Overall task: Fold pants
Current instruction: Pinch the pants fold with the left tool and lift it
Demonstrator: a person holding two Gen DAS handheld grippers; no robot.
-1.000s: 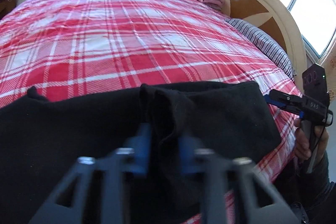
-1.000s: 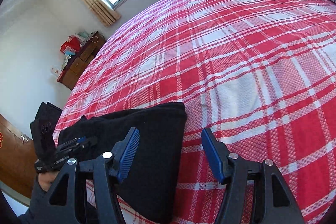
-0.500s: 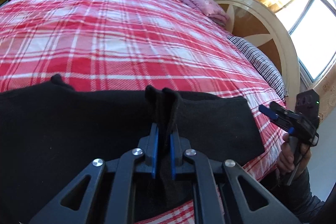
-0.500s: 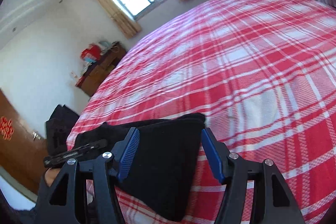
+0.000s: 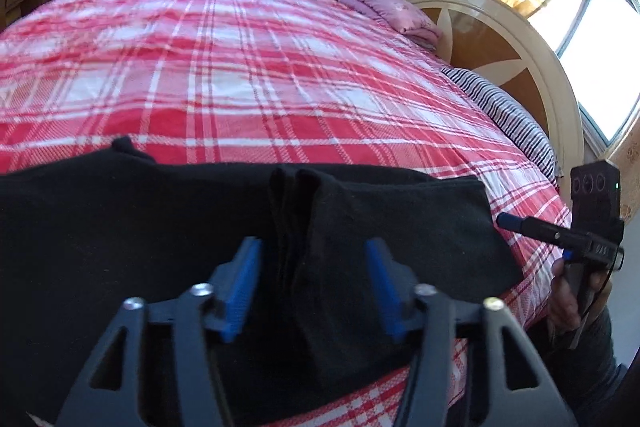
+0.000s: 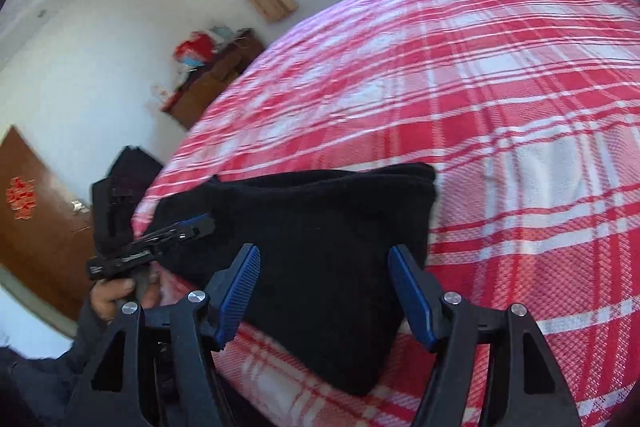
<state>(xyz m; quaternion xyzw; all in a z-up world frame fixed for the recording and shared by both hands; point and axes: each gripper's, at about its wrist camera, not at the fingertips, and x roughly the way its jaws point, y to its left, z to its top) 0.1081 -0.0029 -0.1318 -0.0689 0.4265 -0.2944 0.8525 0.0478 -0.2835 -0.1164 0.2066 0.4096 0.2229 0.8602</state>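
Apparently releasing, the left gripper [image 5: 312, 283] is opening around a pinched ridge of the black pants [image 5: 400, 227] — pads clear; the right gripper [image 6: 324, 287] is opening too, wide and empty.

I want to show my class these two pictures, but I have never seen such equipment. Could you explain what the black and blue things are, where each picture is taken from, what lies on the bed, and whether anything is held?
There is no robot here. A person holds a two-fingered grasping tool in each hand, with a wide-angle camera on each looking along its fingers.

One picture looks along the left tool; the right tool and the hand gripping it show at the edge. The other looks along the right tool, with the left tool off to the side.

On the red plaid bed lie black pants, partly folded, near the bed's edge. A raised fold of cloth stands between the left tool's blue pads, but its jaws are opening and no longer press on it. The right tool's jaws are also opening, apart over the pants' end. Nothing is gripped.
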